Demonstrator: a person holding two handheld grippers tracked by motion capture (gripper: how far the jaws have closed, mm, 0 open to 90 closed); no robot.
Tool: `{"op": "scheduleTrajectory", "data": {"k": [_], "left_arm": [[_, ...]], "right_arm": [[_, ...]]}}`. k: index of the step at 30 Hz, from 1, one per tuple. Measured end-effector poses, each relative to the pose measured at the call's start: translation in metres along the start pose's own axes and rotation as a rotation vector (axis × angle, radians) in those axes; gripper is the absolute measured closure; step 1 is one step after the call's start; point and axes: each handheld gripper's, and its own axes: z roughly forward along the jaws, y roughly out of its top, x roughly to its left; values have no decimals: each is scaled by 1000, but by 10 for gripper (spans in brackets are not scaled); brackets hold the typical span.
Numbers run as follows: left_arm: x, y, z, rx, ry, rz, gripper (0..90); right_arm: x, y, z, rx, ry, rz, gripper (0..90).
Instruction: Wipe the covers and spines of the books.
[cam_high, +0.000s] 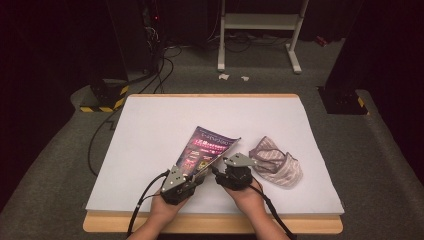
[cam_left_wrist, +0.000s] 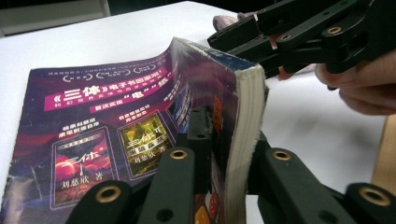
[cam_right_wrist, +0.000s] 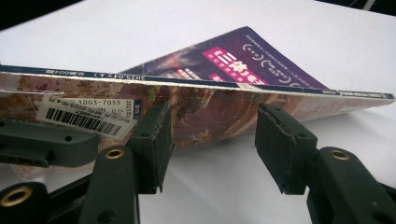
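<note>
A thick magazine (cam_high: 210, 146) with a purple cover lies on the white table top (cam_high: 150, 115). Its near right part is bent up off the surface. My left gripper (cam_high: 199, 174) comes in from the lower left and is shut on that raised stack of pages (cam_left_wrist: 243, 121), one pad on each side. In the left gripper view the gripper (cam_left_wrist: 231, 140) straddles the page edge. My right gripper (cam_high: 220, 167) sits just right of the magazine. Its jaws (cam_right_wrist: 210, 135) stand open with nothing between them, close under the lifted back cover and its barcode label (cam_right_wrist: 84, 114).
A striped fabric pouch (cam_high: 277, 162) lies on the table to the right of my right hand. The wooden table edge (cam_high: 210, 224) runs along the front. Cables (cam_high: 100, 145) and a white stand (cam_high: 260, 22) are on the floor behind.
</note>
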Motion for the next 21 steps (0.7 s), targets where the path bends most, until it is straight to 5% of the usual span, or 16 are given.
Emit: {"op": "scheduleTrajectory", "data": {"k": [11,21], "left_arm": [[2,-13,-12,22,24,-13,647],[5,-19,-17,41,37,-13,827]], "right_arm": [[6,7,5,-19,4,-9,457],[4,6,2,-29,19,-20,446]]}}
